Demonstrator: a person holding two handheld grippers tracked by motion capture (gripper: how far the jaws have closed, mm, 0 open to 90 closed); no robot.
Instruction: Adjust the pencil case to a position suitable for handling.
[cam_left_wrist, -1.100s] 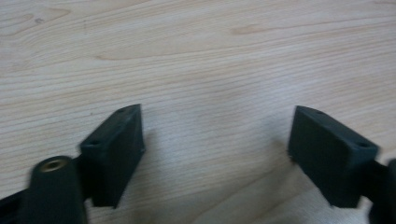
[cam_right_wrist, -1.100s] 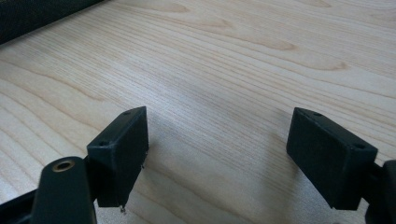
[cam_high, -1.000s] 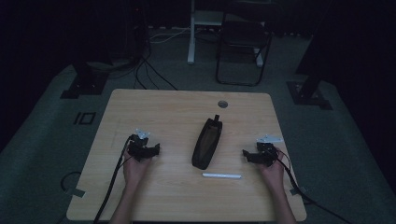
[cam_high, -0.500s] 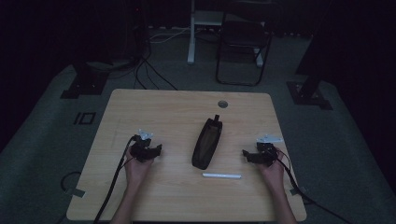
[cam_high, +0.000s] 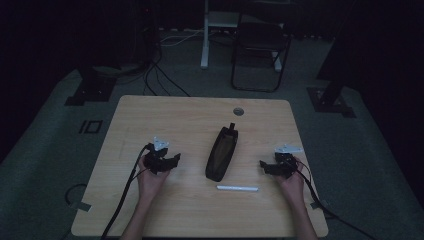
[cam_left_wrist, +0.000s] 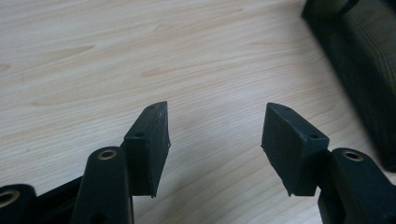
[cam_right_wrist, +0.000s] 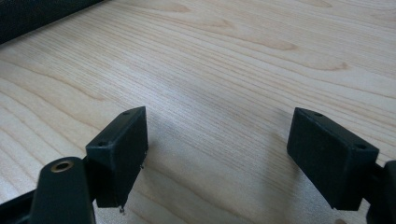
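Both tongs rest low over the bench, one in each hand, and both stand spread with nothing between the jaws. From above, the left tongs (cam_high: 170, 161) sit at the left of the pale wood bench (cam_high: 175, 115), their jaws pointing toward the middle; the left tongs view (cam_left_wrist: 215, 140) shows bare wood grain in the gap and a dark fabric edge at the upper right. The right tongs (cam_high: 266, 167) lie at the right side, jaws pointing inward; the right tongs view (cam_right_wrist: 217, 154) shows a wide gap over light, striped grain.

Nearest the person, a thin white pen (cam_high: 237, 188) lies flat between the two hands, just below the lower end of a black zipped pouch (cam_high: 221, 153). The pouch runs lengthwise away from the person at the bench's centre, apart from both tongs. Beyond it, a round cable hole (cam_high: 238, 111) sits near the far edge.

Black cables trail from each hand off the near edge. Past the bench the room is dim: grey carpet, a dark folding chair (cam_high: 260, 45), a white post (cam_high: 205, 35), loose cables on the floor (cam_high: 160, 75), and black stand feet at both sides.
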